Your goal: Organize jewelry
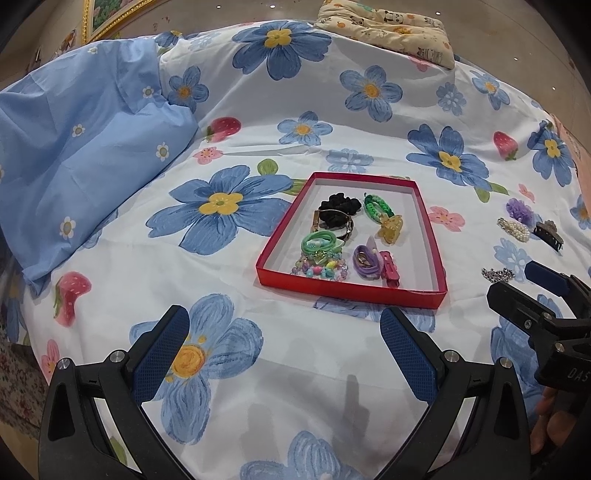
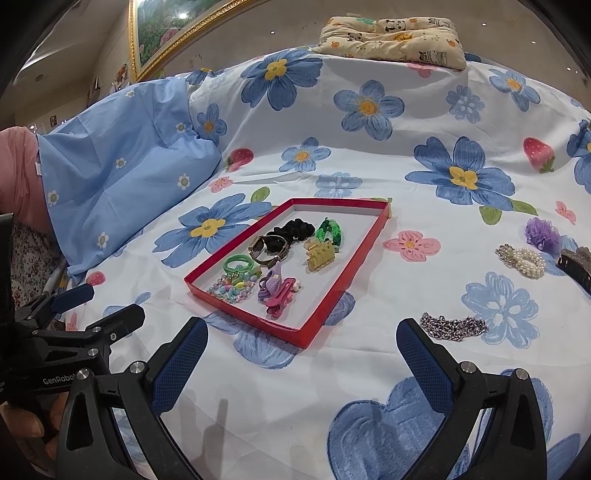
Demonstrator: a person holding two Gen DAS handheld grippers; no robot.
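A shallow red box (image 1: 351,291) (image 2: 332,314) lies on the floral bedsheet and holds several hair ties, clips and bead strings. Outside it to the right lie a silver chain (image 2: 453,326) (image 1: 498,274), a pearl clip (image 2: 522,259) (image 1: 513,228), a purple flower piece (image 2: 542,230) (image 1: 519,209) and a dark claw clip (image 2: 576,267) (image 1: 548,234). My left gripper (image 1: 284,345) is open and empty, just in front of the box. My right gripper (image 2: 301,356) is open and empty, its right finger close to the silver chain. Each gripper shows at the edge of the other's view.
A light blue pillow (image 1: 81,147) (image 2: 125,177) lies at the left of the bed. A cream patterned cushion (image 1: 391,29) (image 2: 395,37) sits at the far edge. A gold picture frame (image 2: 147,44) hangs behind. The sheet (image 1: 295,387) extends in front of the box.
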